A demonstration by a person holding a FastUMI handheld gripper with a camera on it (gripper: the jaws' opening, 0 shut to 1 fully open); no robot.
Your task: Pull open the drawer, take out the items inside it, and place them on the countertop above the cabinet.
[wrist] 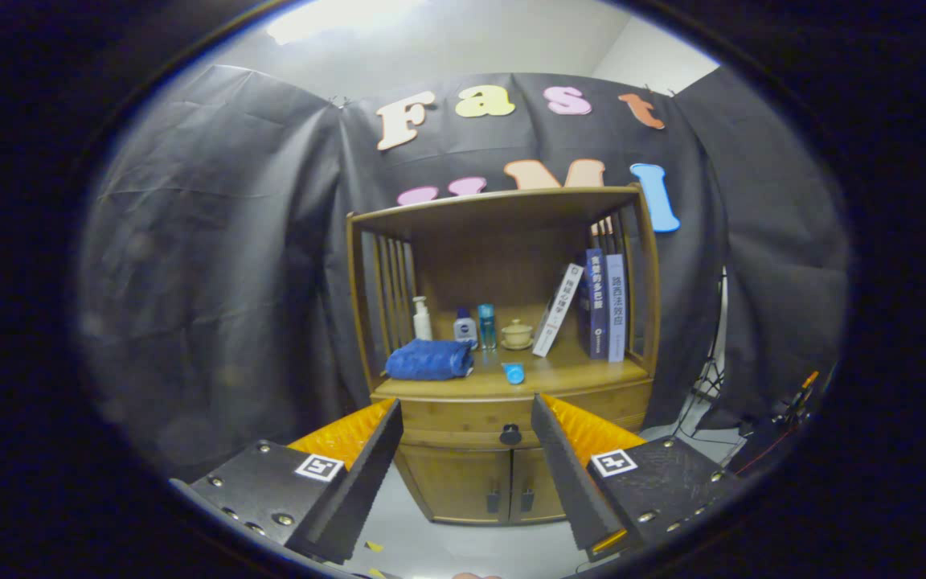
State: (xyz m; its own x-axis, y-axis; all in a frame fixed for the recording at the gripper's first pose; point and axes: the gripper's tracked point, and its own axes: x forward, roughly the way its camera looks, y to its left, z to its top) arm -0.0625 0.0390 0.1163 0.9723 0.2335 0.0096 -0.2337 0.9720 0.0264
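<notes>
Plainly, the shut wooden drawer (pixel 511 414) under the cabinet's surface (pixel 559 376) will slide stiffly; its small dark round knob (pixel 510 435) is the only hold. The hand-held gripper (pixel 467 434) hangs spread, well short. A folded blue towel (pixel 428 359), small blue cap (pixel 514 373) and bottles (pixel 465 326) crowd the landing space.

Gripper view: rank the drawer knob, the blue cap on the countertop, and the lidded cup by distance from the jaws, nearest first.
The gripper is open, its jaws spread wide, apart from the cabinet.
1. Drawer knob: straight ahead between the jaws, on the closed drawer front.
2. Blue cap: above the knob, near the countertop's front edge.
3. Lidded cup: farther back, beside the leaning book.
</notes>
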